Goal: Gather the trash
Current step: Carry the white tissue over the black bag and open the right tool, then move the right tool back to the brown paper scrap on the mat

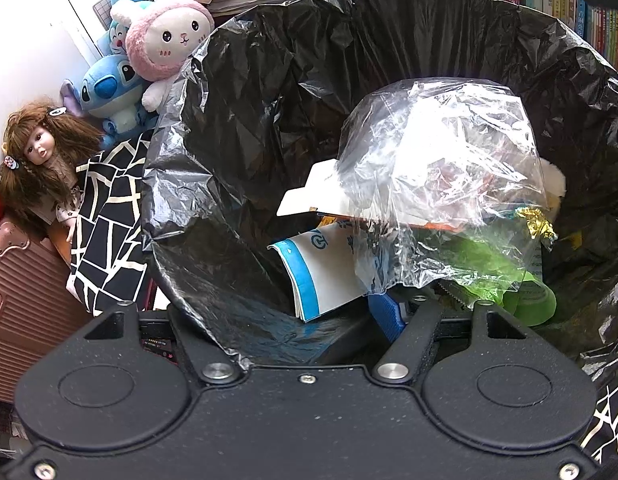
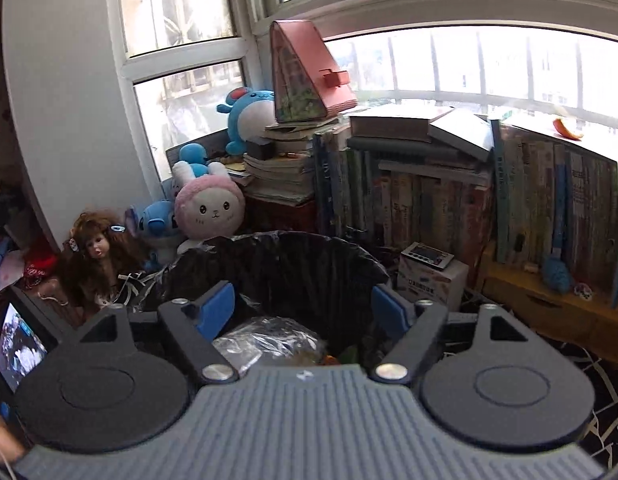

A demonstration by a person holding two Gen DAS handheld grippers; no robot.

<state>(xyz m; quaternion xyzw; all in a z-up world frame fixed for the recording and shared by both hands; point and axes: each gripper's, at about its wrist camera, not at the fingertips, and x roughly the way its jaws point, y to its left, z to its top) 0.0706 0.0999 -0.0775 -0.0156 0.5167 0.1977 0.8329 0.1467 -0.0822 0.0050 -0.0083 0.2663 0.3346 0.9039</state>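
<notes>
A bin with a black liner (image 1: 237,128) fills the left wrist view. Inside lie a crumpled clear plastic bag (image 1: 441,168), a white and blue paper carton (image 1: 321,268), a white card (image 1: 305,196), a gold foil wrapper (image 1: 537,224) and a green roll (image 1: 533,300). My left gripper (image 1: 301,308) is open at the bin's near rim. Its right blue pad (image 1: 385,312) shows inside the bin, while the liner hides the left one. In the right wrist view my right gripper (image 2: 305,304) hangs open and empty above the bin (image 2: 277,264), over the clear bag (image 2: 265,340).
Plush toys (image 1: 165,44) and a doll (image 1: 37,152) sit left of the bin, above a pink suitcase (image 1: 21,292) and black and white patterned cloth (image 1: 105,220). Shelved books (image 2: 449,196) stand behind it, with a white box (image 2: 429,276) to its right. A small screen (image 2: 17,348) is at far left.
</notes>
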